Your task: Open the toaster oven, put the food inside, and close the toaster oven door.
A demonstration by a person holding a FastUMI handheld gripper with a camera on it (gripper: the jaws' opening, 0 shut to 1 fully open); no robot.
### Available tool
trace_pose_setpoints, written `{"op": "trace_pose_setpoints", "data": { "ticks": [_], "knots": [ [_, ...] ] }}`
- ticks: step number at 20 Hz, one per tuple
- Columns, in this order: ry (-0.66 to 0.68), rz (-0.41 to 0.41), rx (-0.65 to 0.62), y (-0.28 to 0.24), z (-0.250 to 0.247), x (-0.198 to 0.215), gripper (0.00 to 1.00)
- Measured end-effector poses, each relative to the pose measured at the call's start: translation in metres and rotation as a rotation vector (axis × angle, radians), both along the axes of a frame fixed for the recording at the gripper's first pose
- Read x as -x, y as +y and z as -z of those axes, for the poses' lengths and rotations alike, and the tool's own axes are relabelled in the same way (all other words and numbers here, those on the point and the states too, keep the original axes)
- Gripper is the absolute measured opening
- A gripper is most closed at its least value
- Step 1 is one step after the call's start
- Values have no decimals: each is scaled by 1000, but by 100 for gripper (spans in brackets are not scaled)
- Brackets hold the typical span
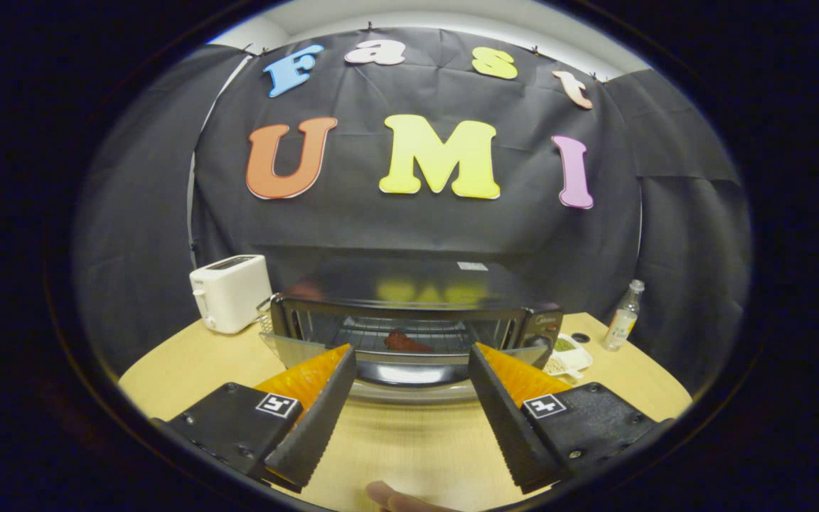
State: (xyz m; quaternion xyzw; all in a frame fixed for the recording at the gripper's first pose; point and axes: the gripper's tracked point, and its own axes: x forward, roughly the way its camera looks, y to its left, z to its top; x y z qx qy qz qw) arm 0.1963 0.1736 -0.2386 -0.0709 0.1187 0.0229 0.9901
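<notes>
The black toaster oven (416,295) stands on the wooden table beyond my fingers. Its glass door (409,370) hangs open, folded down toward me. A reddish-brown piece of food (406,342) lies on the wire rack inside. My gripper (413,363) is open, and nothing sits between its two black serrated fingers (324,412). The fingertips reach about the front edge of the lowered door, one on each side; I cannot tell if they touch it.
A white pop-up toaster (230,291) stands left of the oven. To the oven's right are a white dish of food (566,355), a small dark cap (580,338) and a clear bottle (623,316). A fingertip (392,496) shows below the fingers.
</notes>
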Motion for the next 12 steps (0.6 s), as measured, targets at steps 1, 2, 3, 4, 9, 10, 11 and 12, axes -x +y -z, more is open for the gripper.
{"op": "trace_pose_setpoints", "data": {
  "ticks": [1,2,3,4,9,10,11,12],
  "knots": [
    [-30,-13,-6,4,-15,-6,100],
    [-54,-16,-3,5,-30,-9,100],
    [-73,-11,3,4,-47,-7,100],
    [-97,-19,4,4,-66,1,100],
    [-269,-72,-3,1,-169,89,100],
    [-300,-86,1,-2,-186,111,100],
    [-329,-82,9,-10,-200,132,100],
    [-351,-71,13,-20,-212,151,100]
  ]
}}
